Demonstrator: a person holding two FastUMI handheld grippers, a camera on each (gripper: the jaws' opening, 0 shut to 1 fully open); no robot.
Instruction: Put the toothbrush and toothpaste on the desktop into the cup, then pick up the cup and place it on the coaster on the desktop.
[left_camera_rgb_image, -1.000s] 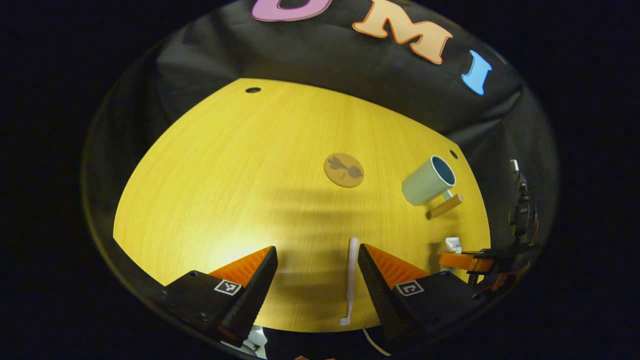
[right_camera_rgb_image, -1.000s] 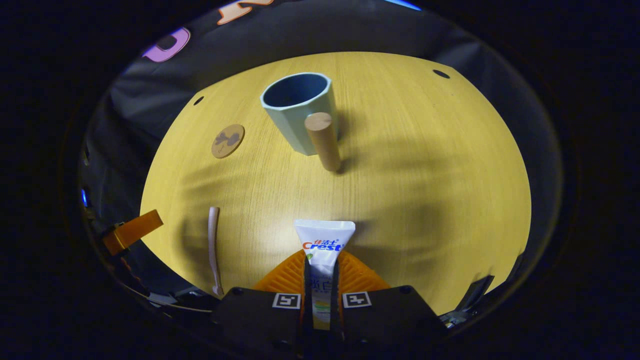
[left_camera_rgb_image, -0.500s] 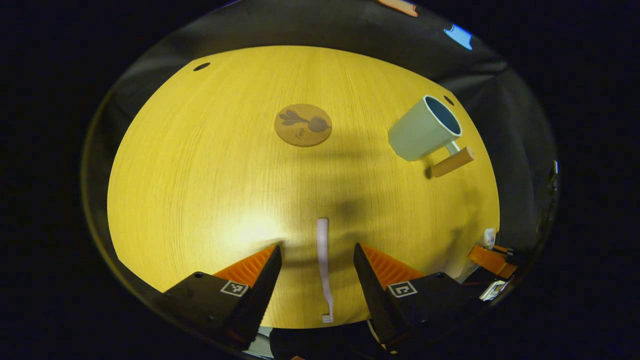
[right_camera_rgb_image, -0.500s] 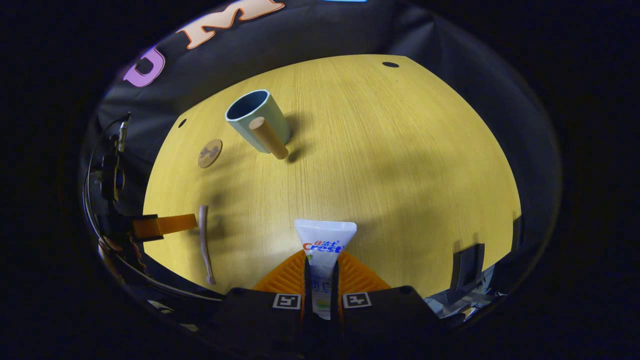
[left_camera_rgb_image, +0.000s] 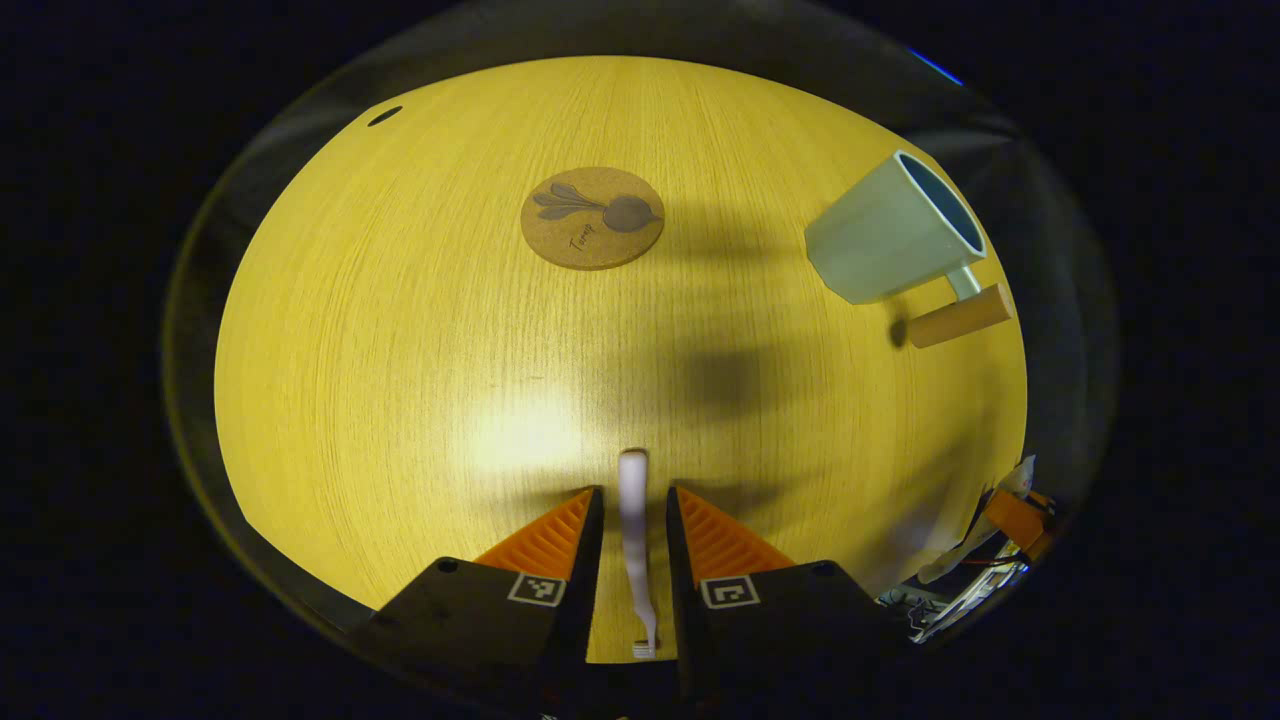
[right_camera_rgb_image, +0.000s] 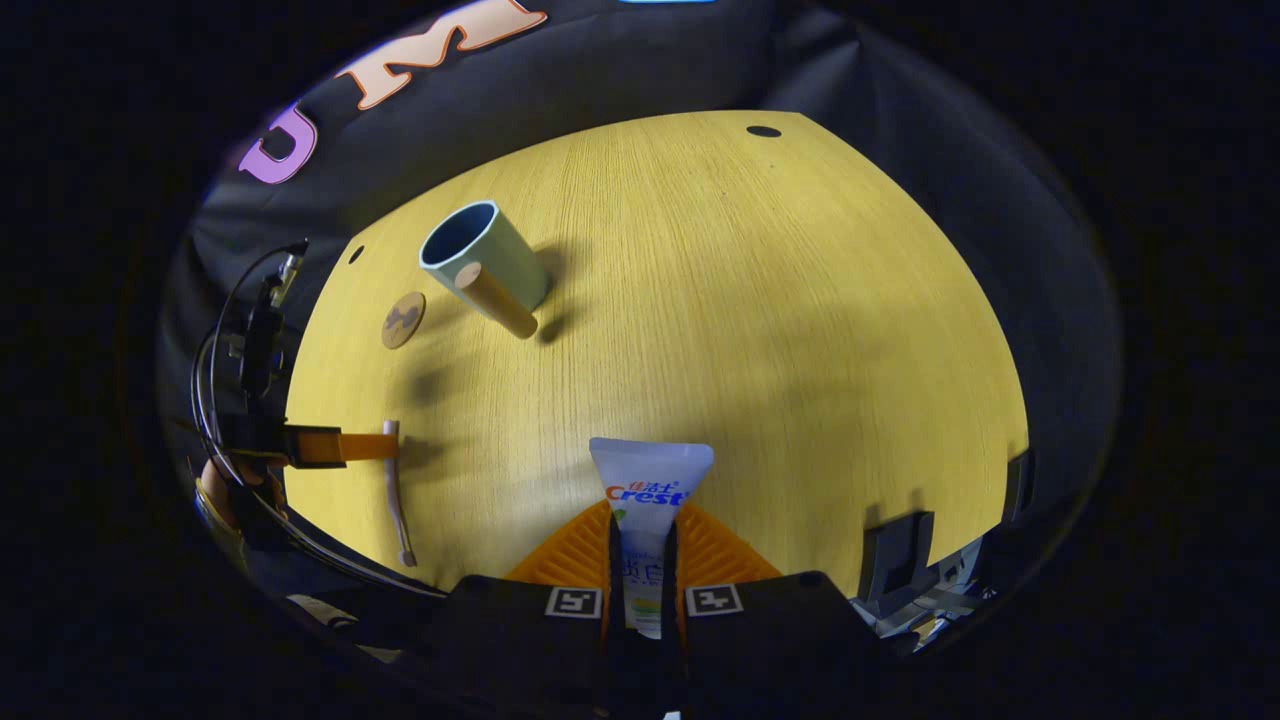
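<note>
Two claws over yellow wood desktop (left_camera_rgb_image: 400, 330): left claw (left_camera_rgb_image: 632, 520) flanking toothbrush (left_camera_rgb_image: 633, 520), right claw (right_camera_rgb_image: 640, 550) clamped on toothpaste (right_camera_rgb_image: 648, 490).

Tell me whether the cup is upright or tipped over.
Upright: the cup stands on its base on the table, open mouth up, interior showing nothing inside.

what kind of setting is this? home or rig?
Most likely a staged recording booth, not a home: a bare wooden table backed by black cloth, with only a cup, coaster, toothbrush and toothpaste laid out, handled by hand-held grippers.
</note>
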